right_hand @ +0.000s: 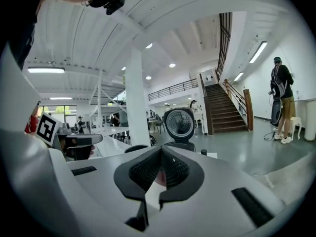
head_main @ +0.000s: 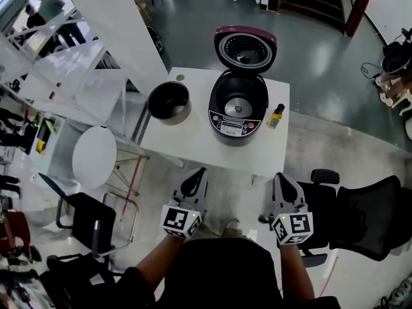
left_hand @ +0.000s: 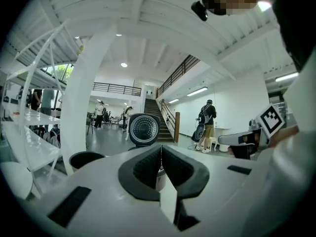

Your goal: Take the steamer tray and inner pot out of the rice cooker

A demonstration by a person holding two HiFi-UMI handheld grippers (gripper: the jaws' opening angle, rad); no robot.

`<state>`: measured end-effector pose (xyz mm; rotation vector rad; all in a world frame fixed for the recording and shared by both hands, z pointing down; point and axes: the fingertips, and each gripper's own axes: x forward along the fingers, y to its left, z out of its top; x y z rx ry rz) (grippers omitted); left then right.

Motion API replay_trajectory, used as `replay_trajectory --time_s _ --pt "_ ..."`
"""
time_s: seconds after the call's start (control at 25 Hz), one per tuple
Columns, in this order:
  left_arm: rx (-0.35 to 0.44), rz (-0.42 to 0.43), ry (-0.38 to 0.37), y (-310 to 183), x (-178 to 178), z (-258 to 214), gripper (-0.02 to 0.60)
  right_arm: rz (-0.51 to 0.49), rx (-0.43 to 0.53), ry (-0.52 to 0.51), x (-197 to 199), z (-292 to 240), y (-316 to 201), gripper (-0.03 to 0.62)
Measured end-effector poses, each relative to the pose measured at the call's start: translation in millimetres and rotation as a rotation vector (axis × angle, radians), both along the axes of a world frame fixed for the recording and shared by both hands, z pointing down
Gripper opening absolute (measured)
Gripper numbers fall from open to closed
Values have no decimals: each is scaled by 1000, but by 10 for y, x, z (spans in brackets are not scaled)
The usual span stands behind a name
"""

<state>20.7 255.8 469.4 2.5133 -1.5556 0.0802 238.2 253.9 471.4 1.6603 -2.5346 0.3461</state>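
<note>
Judging by the layout, the removal step appeared largely complete: the rice cooker (head_main: pixel 238 111) stood open towards the desk's (head_main: pixel 193 143) right half, its lid (head_main: pixel 245 47) upright at the far edge and its cavity showing only a bare heating plate, while the inner pot (head_main: pixel 170 102) sat on the desk near the left edge, just beside the cooker and apart from it. The steamer tray could not be made out in any view; whether it lay inside the pot could not be determined. To close the step properly, the tray's whereabouts should be checked; any further reach should begin with the jaws parted, coming in above a rim and clear of the raised lid and the small bottle (head_main: pixel 276 116) by the right edge. The left gripper (head_main: pixel 198 176) and right gripper (head_main: pixel 281 179) were held side by side off the desk's near edge, close to the person's body, pointing roughly level towards the cooker. Both had their jaws pressed together with nothing between them.
</note>
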Motion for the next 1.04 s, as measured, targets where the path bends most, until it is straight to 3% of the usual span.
replay_trajectory --time_s 0.12,0.24,0.36,0.56,1.04 --pt "-33 -49 53 -49 -212 44 6 1 8 -4 15 33 -3 0" --pt "-22 -49 1 -47 -272 132 6 8 31 59 76 58 42 0" --pt "-23 -32 -45 -12 -209 255 6 31 48 72 157 54 92 0" --pt "-45 -55 7 64 -85 373 6 33 37 67 254 153 166 0" --pt "-32 -11 33 239 217 290 6 14 26 64 311 214 317 0"
